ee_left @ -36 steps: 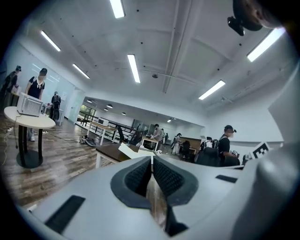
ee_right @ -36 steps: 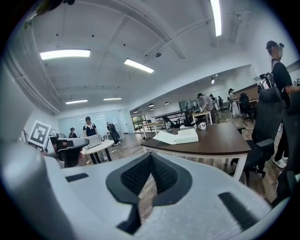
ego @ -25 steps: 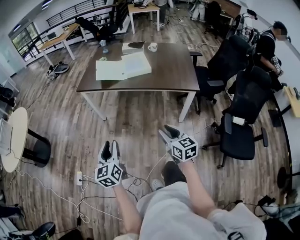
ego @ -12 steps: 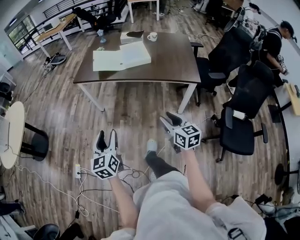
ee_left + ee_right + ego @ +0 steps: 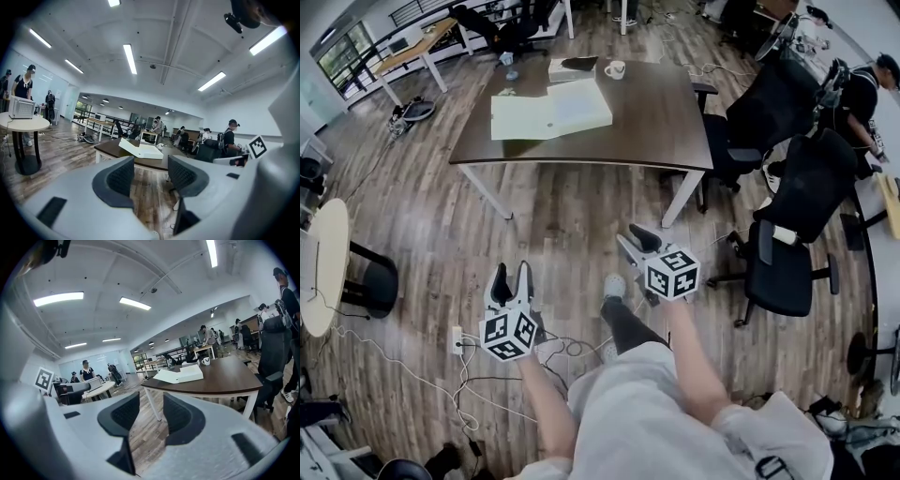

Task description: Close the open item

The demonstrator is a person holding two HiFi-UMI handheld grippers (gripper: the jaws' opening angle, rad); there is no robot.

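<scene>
A flat white box (image 5: 551, 111) lies open on the dark brown table (image 5: 647, 131), its lid spread to the left. It also shows far ahead in the left gripper view as the box (image 5: 140, 149) and in the right gripper view as the box (image 5: 180, 375). My left gripper (image 5: 511, 275) hovers over the wooden floor well short of the table; its jaws have just been opening and nothing is between them. My right gripper (image 5: 636, 244) is also over the floor, nearer the table's right leg; its jaws have just opened a little and are empty.
A white mug (image 5: 616, 68) and a dark flat item (image 5: 572, 64) sit at the table's far edge. Black office chairs (image 5: 787, 253) crowd the right side. A round white table (image 5: 323, 272) stands at left. A power strip with cables (image 5: 457, 342) lies on the floor by my left gripper.
Both grippers have moved forward toward the table as the person stepped ahead. The left jaws stand wider apart than a second ago.
</scene>
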